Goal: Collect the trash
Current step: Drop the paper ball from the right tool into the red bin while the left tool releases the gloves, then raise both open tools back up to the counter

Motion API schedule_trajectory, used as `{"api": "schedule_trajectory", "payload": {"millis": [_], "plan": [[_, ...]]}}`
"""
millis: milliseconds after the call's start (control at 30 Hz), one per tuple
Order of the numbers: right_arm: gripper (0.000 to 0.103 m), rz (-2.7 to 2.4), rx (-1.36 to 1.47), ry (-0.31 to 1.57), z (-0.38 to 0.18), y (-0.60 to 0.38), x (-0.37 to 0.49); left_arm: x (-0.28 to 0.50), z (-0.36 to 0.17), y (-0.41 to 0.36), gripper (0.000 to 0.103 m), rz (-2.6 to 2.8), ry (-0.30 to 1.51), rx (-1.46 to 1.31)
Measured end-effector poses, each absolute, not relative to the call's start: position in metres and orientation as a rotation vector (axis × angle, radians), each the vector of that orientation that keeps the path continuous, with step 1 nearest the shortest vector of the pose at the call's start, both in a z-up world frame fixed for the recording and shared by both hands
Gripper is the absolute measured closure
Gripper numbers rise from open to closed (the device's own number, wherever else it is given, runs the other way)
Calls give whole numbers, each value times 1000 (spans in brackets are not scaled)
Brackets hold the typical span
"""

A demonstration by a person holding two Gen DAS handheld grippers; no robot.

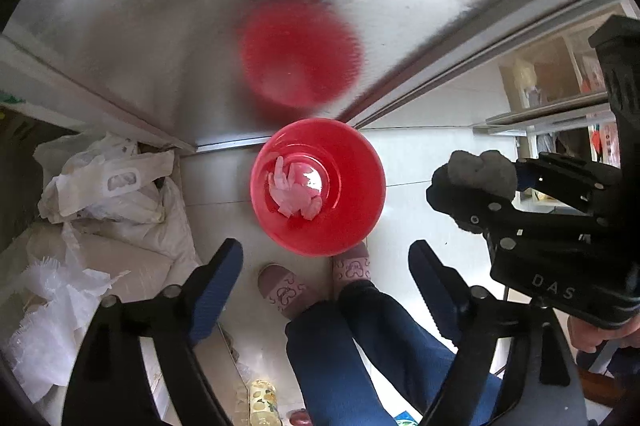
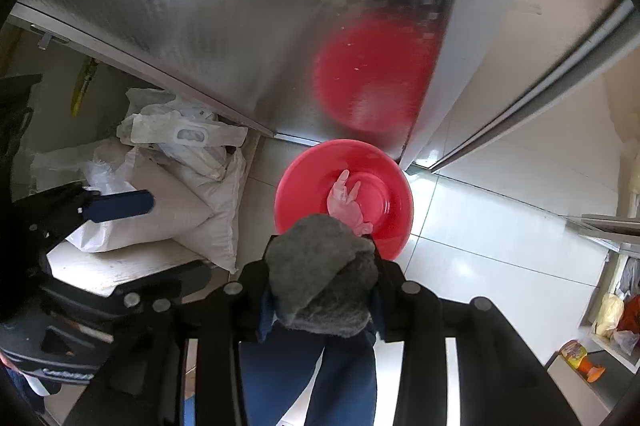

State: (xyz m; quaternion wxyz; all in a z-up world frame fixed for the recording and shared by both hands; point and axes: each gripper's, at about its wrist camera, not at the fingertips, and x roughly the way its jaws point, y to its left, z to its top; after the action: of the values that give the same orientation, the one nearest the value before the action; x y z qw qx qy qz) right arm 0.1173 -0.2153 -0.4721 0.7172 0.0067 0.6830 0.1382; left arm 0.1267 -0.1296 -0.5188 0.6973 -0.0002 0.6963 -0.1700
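Down on the white tiled floor (image 2: 500,226), a red plastic basin (image 1: 352,162) sits against the bottom corner of a shiny metal cabinet front (image 1: 160,26), which mirrors it as a red blur. Inside the basin lies a crumpled translucent glove (image 1: 294,188), its long axis running roughly across the bowl, fingers pointing toward the cabinet. The left gripper (image 1: 326,286) hangs above, jaws spread wide with nothing between them. The right gripper (image 2: 322,290) is clamped on a grey wad of cloth (image 2: 320,266), held just over the basin's near rim. White sacks and plastic bags (image 1: 112,194) are heaped left of the basin. Two slippered feet (image 1: 288,290) stand beside it.
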Motion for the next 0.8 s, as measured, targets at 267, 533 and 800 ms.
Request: {"api": "schedule_trajectory", "payload": {"millis": [267, 533, 800], "plan": [[31, 288, -88, 1473, -464, -206, 117, 125, -510, -120, 12, -351, 1509, 29], [25, 299, -102, 1457, -425, -207, 112, 117, -468, -110, 0, -320, 1463, 43], [25, 333, -120, 1408, -346, -209, 94, 100, -391, -108, 0, -266, 1406, 48]]}}
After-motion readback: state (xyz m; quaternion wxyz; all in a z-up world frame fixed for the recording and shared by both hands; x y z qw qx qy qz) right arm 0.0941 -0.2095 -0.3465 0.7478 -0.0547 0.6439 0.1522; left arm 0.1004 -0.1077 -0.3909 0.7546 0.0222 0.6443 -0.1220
